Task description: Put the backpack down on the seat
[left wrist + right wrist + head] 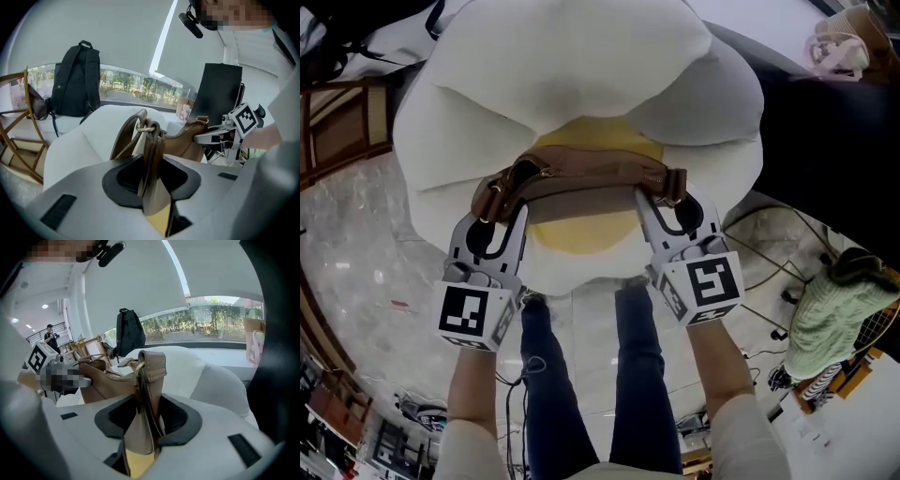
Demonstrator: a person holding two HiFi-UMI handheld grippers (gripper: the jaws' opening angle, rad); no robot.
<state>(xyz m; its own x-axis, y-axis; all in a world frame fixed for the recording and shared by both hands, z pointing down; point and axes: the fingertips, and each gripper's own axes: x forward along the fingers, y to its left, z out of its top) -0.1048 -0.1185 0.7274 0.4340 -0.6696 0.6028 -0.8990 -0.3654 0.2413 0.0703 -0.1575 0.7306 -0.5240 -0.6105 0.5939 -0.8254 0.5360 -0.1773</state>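
Biggest thing here besides the pale marble floor (356,281) is the seat (581,84). It's a big white puffy one shaped like a flower with a yellow middle (581,234) (looks a lot like a fried egg from the head view, honestly). The person stands right at its front edge, legs (553,375) in dark jeans.

Behind the seat, in both gripper views, a black backpack (75,82) stands upright, with a wooden chair (18,136) off to one side of it.

The thing actually being carried is a brown bag (581,183), tan leather with a zip along the top. It's stretched sideways between the two grippers, directly over the yellow middle of the seat. I can't tell whether its bottom touches the cushion.

The left gripper (492,211) is clamped on the bag's left end, its jaws pinching the folded strap just below a small metal ring (143,127). The right gripper (675,202) is clamped the same way on the right end, its jaws squeezing the strap tab and the corner of the leather. Both grips look firm, with leather bunched up between the pads.
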